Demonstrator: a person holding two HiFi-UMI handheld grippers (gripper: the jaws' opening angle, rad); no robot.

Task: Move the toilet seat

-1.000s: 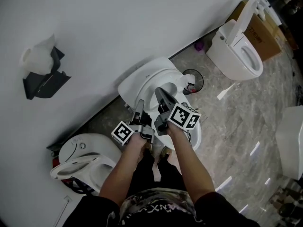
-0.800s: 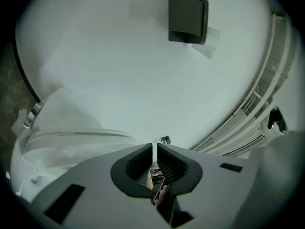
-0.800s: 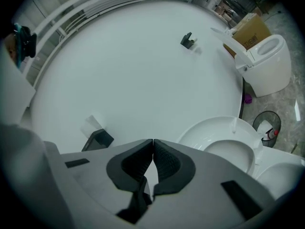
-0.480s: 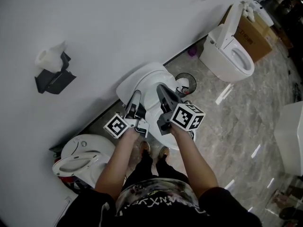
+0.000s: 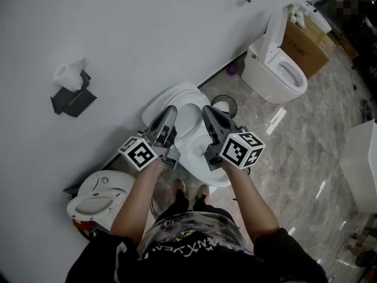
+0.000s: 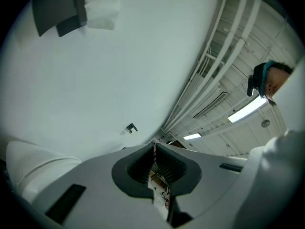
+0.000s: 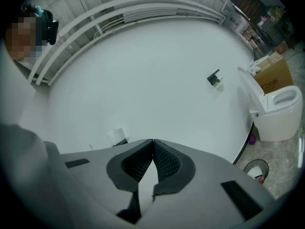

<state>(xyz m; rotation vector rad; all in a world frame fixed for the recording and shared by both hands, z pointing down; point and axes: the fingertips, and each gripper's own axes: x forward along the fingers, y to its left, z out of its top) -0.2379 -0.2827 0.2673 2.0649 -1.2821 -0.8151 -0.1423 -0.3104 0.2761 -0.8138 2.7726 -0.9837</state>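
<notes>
The white toilet [image 5: 187, 118] stands against the wall below both hands. Its raised lid and seat [image 5: 171, 97] show as a white oval toward the wall, and the bowl's front rim [image 5: 215, 178] pokes out under the right hand. My left gripper [image 5: 171, 109] hangs above the toilet's left side, shut with nothing between its jaws. My right gripper [image 5: 205, 109] hangs beside it over the bowl, also shut and empty. In the left gripper view the left gripper [image 6: 154, 145] points at bare wall and ceiling; in the right gripper view the right gripper [image 7: 153, 141] faces the wall.
A second toilet [image 5: 277, 69] with its lid up stands at the upper right beside a cardboard box [image 5: 305, 40]. A round bin [image 5: 224, 104] sits right of the middle toilet. A paper holder [image 5: 72, 93] hangs on the wall. A third toilet [image 5: 100, 199] is at the lower left.
Both grippers have lifted off the toilet and moved apart, now pointing more at the wall. The left jaws have closed.
</notes>
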